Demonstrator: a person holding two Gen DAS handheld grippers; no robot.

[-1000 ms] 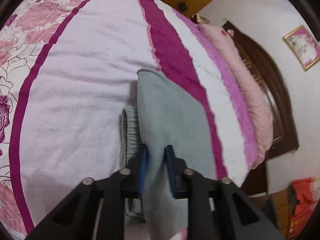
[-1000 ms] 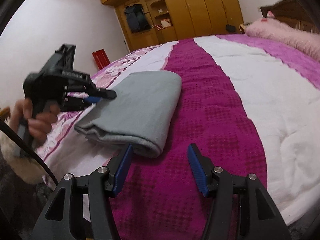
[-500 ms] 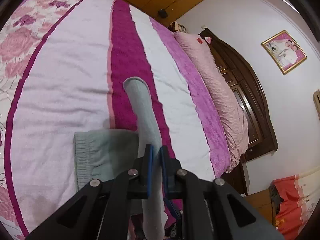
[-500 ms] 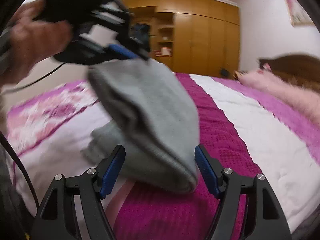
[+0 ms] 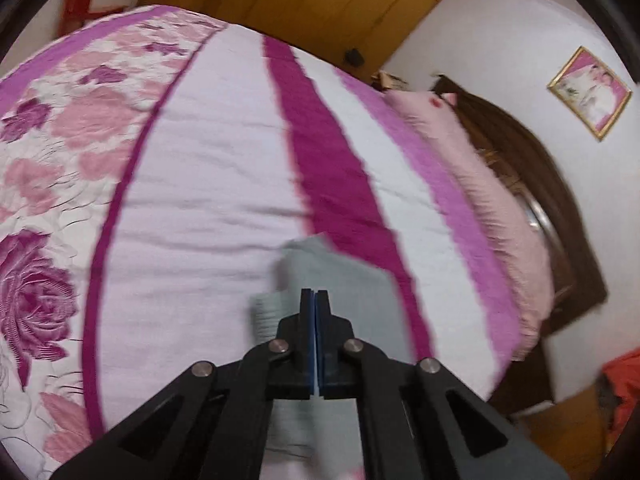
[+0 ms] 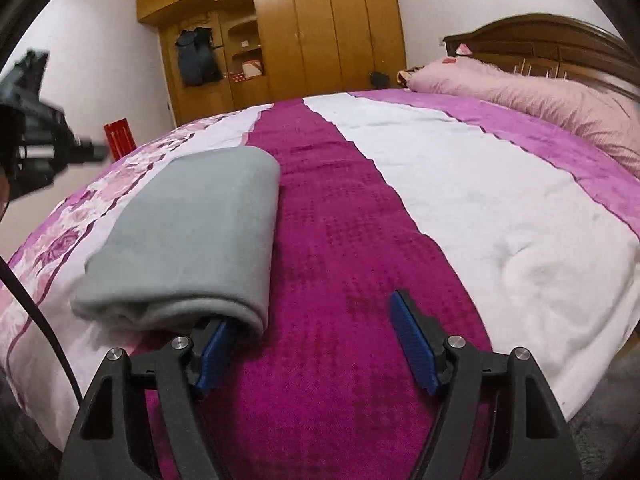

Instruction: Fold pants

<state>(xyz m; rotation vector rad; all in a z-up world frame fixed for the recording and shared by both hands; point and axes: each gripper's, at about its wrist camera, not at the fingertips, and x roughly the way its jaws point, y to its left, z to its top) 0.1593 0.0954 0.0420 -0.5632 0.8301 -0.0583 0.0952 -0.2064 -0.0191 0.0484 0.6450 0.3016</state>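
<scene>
On the bed (image 6: 460, 184), folded grey pants (image 6: 192, 236) lie beside open right gripper (image 6: 316, 344).

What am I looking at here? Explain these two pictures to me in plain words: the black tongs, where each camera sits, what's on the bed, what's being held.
There is no robot. A person holds a hand-held two-finger clamp in each hand, and each clamp has a wide-angle camera looking along its fingers. One picture comes from the left gripper, the other from the right gripper. On the bed cover lie grey pants, folded into a neat stack; a pink pillow lies at the headboard. The left gripper is shut with nothing in it. The right gripper's jaws have just been opening and stand wide; one finger sits at the near edge of the pants, but nothing is pinched.
</scene>
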